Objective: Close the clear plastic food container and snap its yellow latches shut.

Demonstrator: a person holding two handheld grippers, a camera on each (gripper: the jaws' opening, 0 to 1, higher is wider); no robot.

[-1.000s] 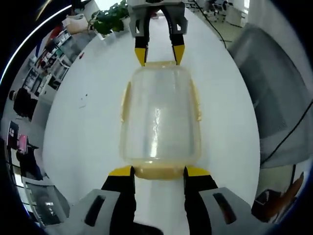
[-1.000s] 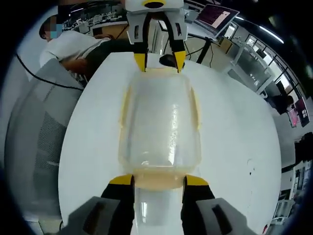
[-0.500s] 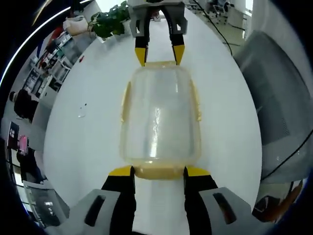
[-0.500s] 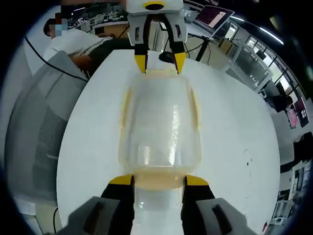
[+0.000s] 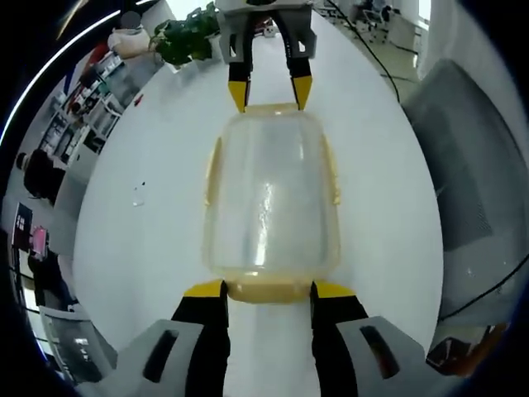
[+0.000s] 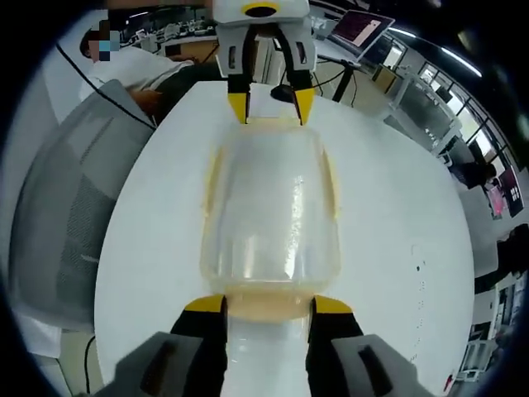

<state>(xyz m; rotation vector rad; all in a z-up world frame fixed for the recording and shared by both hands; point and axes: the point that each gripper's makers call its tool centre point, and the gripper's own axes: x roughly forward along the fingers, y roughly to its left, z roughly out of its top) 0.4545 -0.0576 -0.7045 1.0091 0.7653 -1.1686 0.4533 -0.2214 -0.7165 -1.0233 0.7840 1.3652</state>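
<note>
The clear plastic container (image 5: 269, 198) with its lid on is held lengthwise between both grippers above the white table (image 5: 149, 223). Yellow side latches (image 5: 212, 169) lie along its long edges. My left gripper (image 5: 269, 288) is shut on the near yellow end latch (image 5: 269, 292). The right gripper (image 5: 269, 93) comes in from the top and clamps the far end. In the right gripper view the same container (image 6: 269, 207) runs from my right gripper (image 6: 269, 302), shut on its near end, to the left gripper (image 6: 270, 106) at the far end.
A grey mesh chair (image 5: 471, 165) stands beside the table, seen also as the chair (image 6: 58, 215) at the left. A potted plant (image 5: 186, 33) sits at the far table edge. A person (image 6: 140, 70) sits behind the table, near a monitor (image 6: 364, 29).
The table, chair and room have drifted slightly behind the container in both views, while the container stays fixed between the two grippers. Both grips are unchanged.
</note>
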